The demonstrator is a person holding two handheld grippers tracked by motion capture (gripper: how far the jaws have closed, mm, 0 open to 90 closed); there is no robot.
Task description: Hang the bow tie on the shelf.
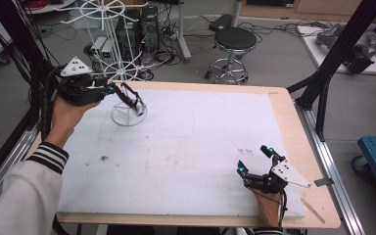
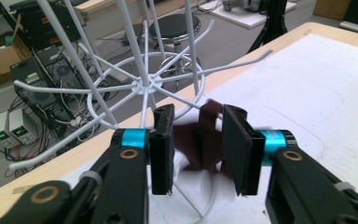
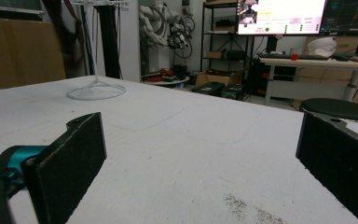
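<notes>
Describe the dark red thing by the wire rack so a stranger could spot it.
Find the white wire rack at the table's far left corner. The strap hangs among its spokes above the ring base, beside the left claw. It is the one dark, limp item among thin white wires.

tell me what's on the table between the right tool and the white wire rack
Nothing: in the high view the white pad runs bare, faint stains aside, from the right tool to the wire rack, where a dark strap hangs.

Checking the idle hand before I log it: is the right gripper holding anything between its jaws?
No. The right gripper shows its jaws spread wide with nothing but the bare white table between them.
</notes>
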